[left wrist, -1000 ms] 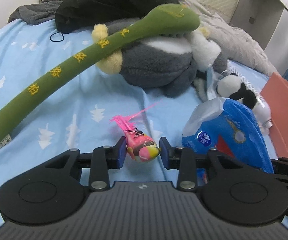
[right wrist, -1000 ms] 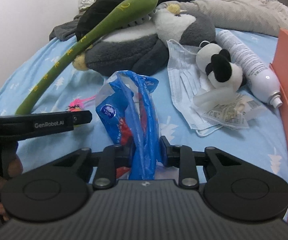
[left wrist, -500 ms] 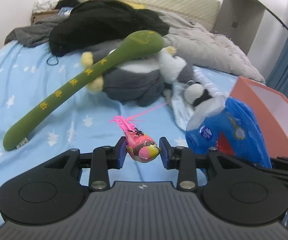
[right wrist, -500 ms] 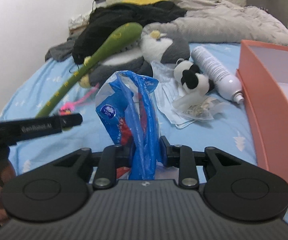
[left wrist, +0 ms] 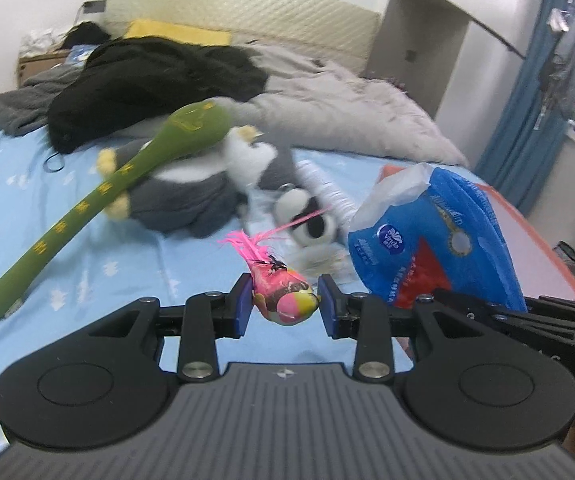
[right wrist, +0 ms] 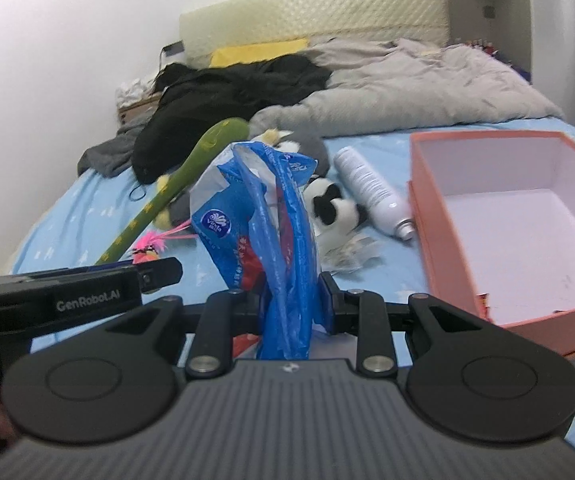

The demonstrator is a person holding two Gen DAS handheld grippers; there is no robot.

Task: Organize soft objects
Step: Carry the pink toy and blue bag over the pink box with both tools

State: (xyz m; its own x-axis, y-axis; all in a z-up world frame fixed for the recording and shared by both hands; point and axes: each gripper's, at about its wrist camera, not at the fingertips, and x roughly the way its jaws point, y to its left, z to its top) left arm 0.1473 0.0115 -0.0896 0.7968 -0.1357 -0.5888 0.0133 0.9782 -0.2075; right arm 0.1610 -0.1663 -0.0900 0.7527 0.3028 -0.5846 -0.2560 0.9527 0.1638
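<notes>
The soft objects are split between bed and air: on the blue bed sheet (right wrist: 67, 216) lie the grey penguin plush (left wrist: 191, 196), the long green plush (left wrist: 99, 200) leaning across it, and the small panda plush (right wrist: 333, 206), while the blue tissue pack (right wrist: 271, 220) hangs pinched in the right claw (right wrist: 287, 302), its pads narrowed on the crumpled lower plastic, and the little pink feathered bird (left wrist: 283, 300) sits squeezed between the pads of the left claw (left wrist: 285, 306), part-closed on it. The pack is probably the bigger risk: gripped only by loose film, it may slide out or swing against the wall of the open salmon box (right wrist: 439, 240) instead of clearing it. The bird is small and rounded, so a slack squeeze might let it pop free. The box is nearly empty with open room above, but the white spray can (right wrist: 371, 192) lies just beside its left wall, and the two claws travel close together, so they might collide over the opening.
</notes>
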